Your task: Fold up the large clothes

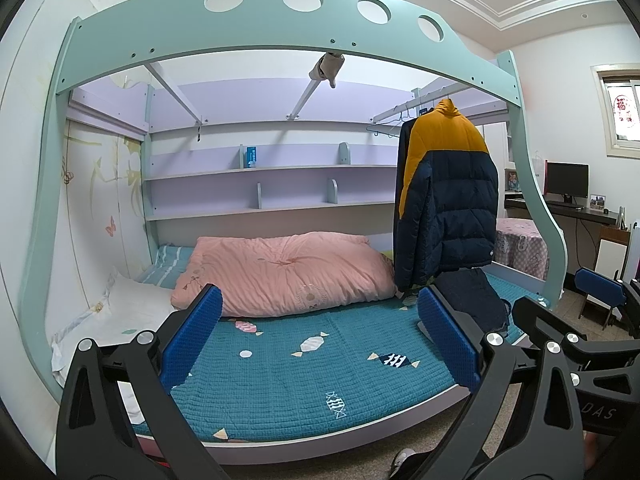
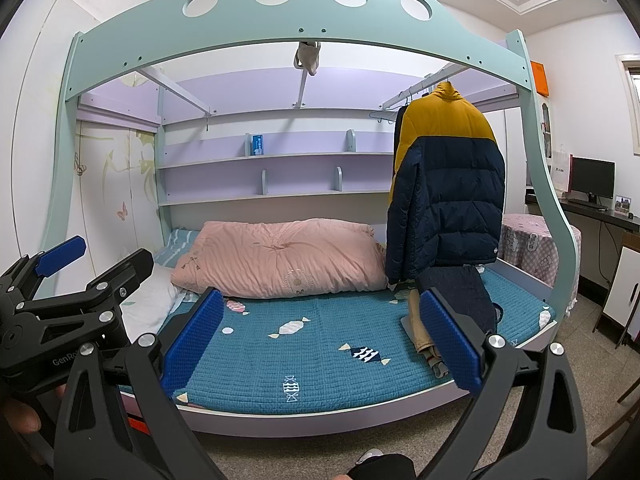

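Note:
A navy and yellow puffer jacket hangs on a hanger from a rail under the upper bunk, at the right over the bed; it also shows in the right wrist view. Below it a dark folded garment lies on the teal bedspread, with tan clothes beside it in the right wrist view. My left gripper is open and empty, held in front of the bed. My right gripper is open and empty, also short of the bed.
A pink duvet lies across the back of the bed, a white pillow at the left. The teal bunk frame arches overhead. A desk with a monitor and a covered table stand at the right.

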`<action>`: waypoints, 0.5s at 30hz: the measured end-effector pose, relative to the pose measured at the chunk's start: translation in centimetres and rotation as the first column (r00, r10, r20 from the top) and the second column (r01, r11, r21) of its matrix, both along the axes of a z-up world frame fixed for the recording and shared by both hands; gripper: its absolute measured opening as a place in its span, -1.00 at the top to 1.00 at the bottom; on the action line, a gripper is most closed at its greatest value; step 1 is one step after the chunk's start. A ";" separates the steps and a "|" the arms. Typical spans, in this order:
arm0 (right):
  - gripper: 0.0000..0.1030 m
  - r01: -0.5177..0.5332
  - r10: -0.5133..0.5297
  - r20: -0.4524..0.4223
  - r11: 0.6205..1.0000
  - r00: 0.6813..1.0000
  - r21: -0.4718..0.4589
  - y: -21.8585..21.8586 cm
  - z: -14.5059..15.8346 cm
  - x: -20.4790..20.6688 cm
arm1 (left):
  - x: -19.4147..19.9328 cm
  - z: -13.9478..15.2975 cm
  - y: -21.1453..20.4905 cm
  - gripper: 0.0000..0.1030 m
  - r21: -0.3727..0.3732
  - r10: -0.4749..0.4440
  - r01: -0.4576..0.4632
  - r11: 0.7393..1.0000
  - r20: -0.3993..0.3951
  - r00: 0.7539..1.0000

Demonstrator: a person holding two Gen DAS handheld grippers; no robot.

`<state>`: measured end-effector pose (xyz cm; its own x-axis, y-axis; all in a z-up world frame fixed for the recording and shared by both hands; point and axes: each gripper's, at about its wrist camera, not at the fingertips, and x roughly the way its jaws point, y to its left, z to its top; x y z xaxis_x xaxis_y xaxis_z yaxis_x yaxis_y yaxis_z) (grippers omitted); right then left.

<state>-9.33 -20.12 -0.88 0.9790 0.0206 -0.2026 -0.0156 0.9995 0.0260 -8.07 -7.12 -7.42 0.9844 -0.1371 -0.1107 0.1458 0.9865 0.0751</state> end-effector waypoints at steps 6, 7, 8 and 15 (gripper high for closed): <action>-0.84 0.001 -0.001 0.000 1.000 1.000 0.001 0.0 0.0 0.0 | 0.1 0.0 0.1 -0.91 0.002 0.001 -0.001 1.000 0.001 1.000; -0.84 0.001 -0.001 -0.002 1.000 1.000 0.003 0.1 0.0 0.0 | 0.0 0.0 0.0 -0.91 0.001 0.001 -0.001 1.000 0.001 1.000; -0.84 0.003 -0.003 -0.001 1.000 1.000 0.002 0.2 0.0 -0.1 | 0.0 0.0 0.0 -0.91 0.000 -0.001 0.001 1.000 0.001 1.000; -0.84 0.006 -0.006 0.000 1.000 1.000 0.002 0.4 0.1 -0.1 | 0.0 -0.1 0.1 -0.91 0.000 -0.002 0.002 1.000 0.001 1.000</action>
